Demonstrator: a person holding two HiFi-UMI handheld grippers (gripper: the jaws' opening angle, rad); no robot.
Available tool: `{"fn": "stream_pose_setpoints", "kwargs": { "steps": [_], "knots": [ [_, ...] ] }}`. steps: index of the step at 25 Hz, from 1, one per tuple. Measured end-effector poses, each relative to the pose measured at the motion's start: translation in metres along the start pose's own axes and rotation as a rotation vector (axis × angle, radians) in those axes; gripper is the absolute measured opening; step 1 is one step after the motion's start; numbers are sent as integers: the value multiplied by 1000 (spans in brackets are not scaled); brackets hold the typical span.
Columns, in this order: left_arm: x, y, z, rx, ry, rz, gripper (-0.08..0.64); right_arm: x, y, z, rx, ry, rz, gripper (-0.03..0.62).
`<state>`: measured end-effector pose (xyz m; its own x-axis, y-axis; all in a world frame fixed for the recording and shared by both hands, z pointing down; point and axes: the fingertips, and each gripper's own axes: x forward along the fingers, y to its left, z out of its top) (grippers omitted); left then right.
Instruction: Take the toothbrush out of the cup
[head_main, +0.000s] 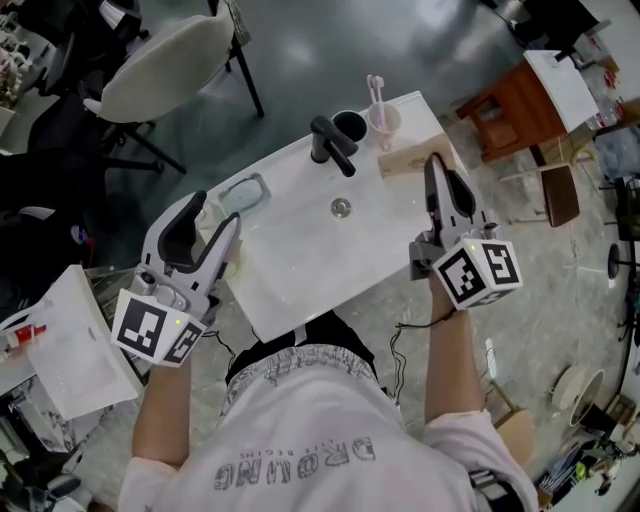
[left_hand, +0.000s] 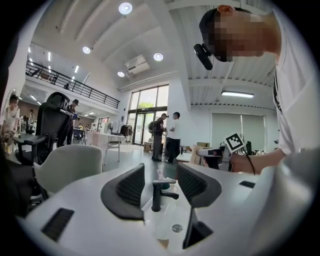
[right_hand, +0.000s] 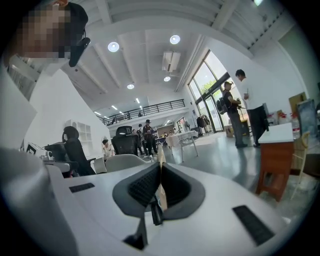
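1. The pink toothbrush (head_main: 375, 88) stands nearly upright in a pale pink cup (head_main: 386, 121), its long axis vertical and its head up.
2. The cup sits ahead of the right gripper (head_main: 432, 162) and slightly to its left, beyond a wooden block (head_main: 405, 160) at the gripper's tips.
3. The right gripper's jaws are closed together. A tan sliver shows in the slit between them; whether they pinch it I cannot tell.
4. The left gripper (head_main: 218, 213) is well apart from the cup, jaws wide and empty, framing the black faucet (head_main: 333, 146) on the white washbasin (head_main: 300, 250).
5. Upside-down shirt (head_main: 300, 440) print seemingly reads "DROWNG".
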<state>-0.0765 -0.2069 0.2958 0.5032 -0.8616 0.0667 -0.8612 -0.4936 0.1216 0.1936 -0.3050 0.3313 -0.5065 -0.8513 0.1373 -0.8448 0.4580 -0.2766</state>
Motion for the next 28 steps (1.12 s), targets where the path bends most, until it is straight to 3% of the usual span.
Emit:
{"fn": "stream_pose_setpoints", "kwargs": {
  "steps": [18, 28],
  "knots": [
    [-42, 0, -52, -69, 71, -103, 218, -39, 62, -46, 8, 72, -44, 13],
    [-40, 6, -98, -108, 139, -130, 218, -38, 71, -73, 53, 80, -36, 12]
  ]
}}
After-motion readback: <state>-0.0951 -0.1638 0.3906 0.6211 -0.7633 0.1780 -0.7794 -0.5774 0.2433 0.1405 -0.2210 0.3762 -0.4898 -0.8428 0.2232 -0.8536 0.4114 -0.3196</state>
